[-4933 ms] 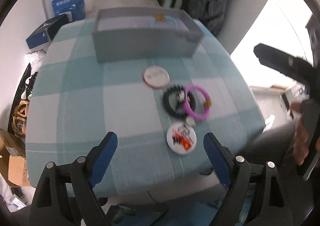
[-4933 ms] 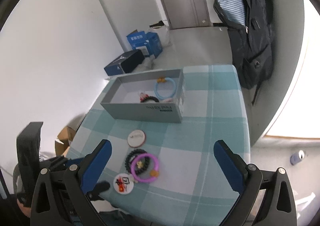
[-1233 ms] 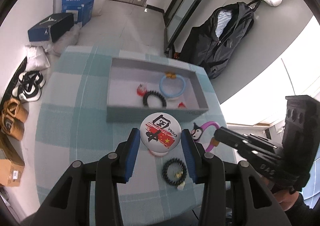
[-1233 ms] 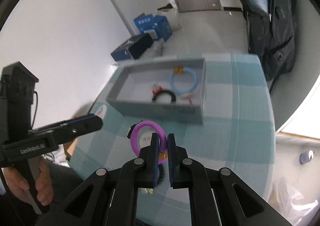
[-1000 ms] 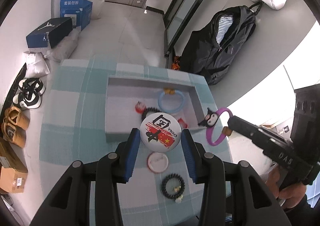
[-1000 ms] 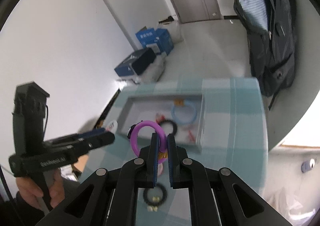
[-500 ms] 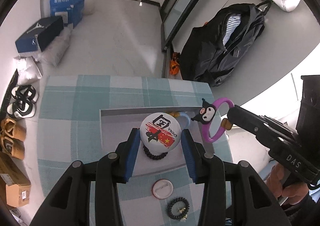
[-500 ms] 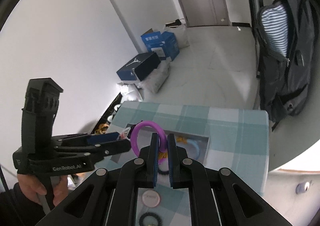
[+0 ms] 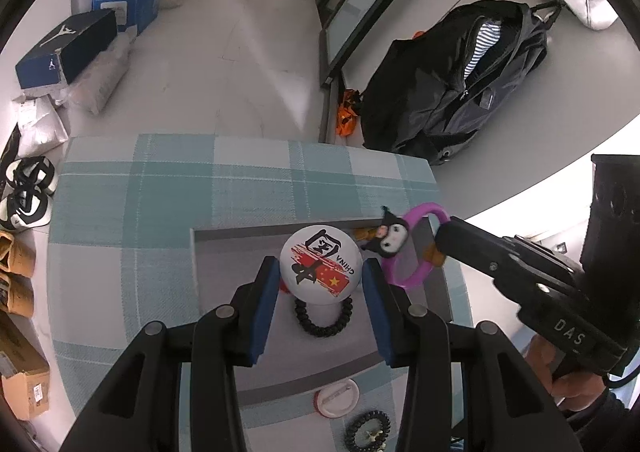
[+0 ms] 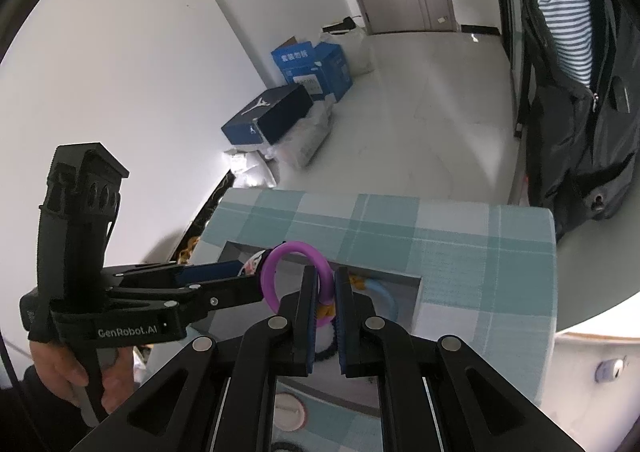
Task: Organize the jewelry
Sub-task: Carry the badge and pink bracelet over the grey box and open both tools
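Observation:
My left gripper (image 9: pixel 320 272) is shut on a round white badge (image 9: pixel 321 267) with a red flag print, held above the grey box (image 9: pixel 224 276). My right gripper (image 10: pixel 323 292) is shut on a purple bracelet (image 10: pixel 280 252) with a black-and-white cartoon charm (image 9: pixel 390 240), also above the box, just right of the badge. A black bead bracelet (image 9: pixel 324 322) lies in the box under the badge. A blue bracelet (image 10: pixel 386 294) lies in the box too.
The box stands on a teal checked tablecloth (image 9: pixel 132 196). In front of it lie a white badge (image 9: pixel 336 398) and a black bead bracelet (image 9: pixel 368 430). A black backpack (image 9: pixel 452 84) and blue shoe boxes (image 9: pixel 64 48) are on the floor beyond.
Both grippers have moved forward from the table front to above the box, carrying the badge and the purple bracelet, which they picked up earlier.

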